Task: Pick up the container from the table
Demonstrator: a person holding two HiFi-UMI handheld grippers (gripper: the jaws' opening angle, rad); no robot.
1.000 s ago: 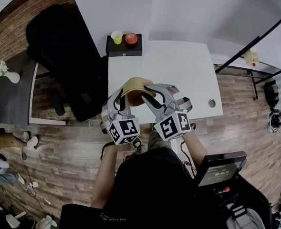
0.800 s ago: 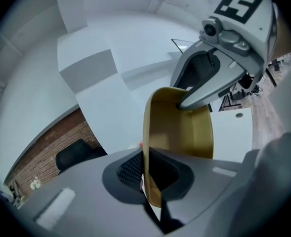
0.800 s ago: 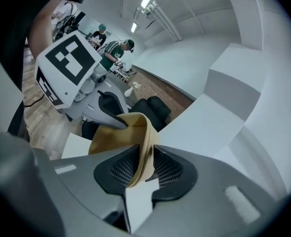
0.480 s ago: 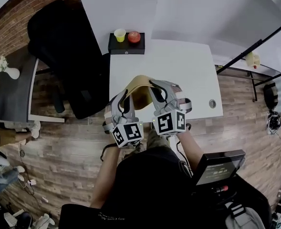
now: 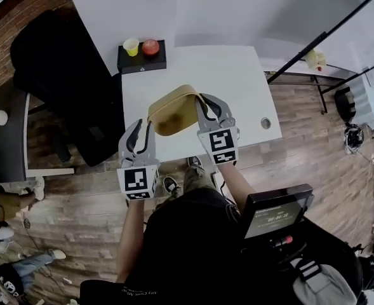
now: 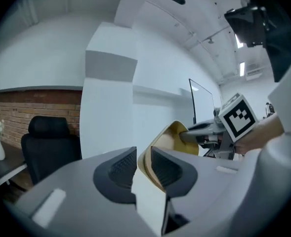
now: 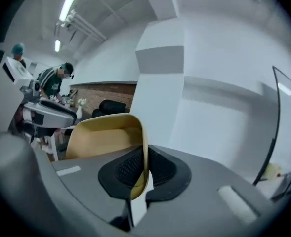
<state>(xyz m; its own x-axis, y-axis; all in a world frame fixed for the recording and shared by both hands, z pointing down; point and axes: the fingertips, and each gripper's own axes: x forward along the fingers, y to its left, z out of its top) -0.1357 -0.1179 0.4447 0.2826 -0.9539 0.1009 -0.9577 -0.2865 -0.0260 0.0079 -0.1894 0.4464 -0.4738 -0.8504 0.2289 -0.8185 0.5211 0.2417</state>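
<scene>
The tan container (image 5: 171, 110) hangs tilted over the front of the white table (image 5: 225, 75). My right gripper (image 5: 206, 105) is shut on its right rim; in the right gripper view the wall (image 7: 105, 135) is pinched between the pads of that gripper (image 7: 146, 167). My left gripper (image 5: 141, 131) sits at the container's lower left and its jaws have just been opening. In the left gripper view the container's edge (image 6: 172, 137) still stands between the jaws of the left gripper (image 6: 143, 154), with a gap on the left side.
At the table's far left corner sits a black box (image 5: 141, 59) carrying a yellow cup (image 5: 131, 46) and a red apple (image 5: 150, 45). A black office chair (image 5: 60, 88) stands left of the table. A screen (image 5: 272, 211) sits by my right side.
The left gripper has opened and drawn back toward the lower left. The right gripper has shut on the container's rim and rolled, and it now carries the container.
</scene>
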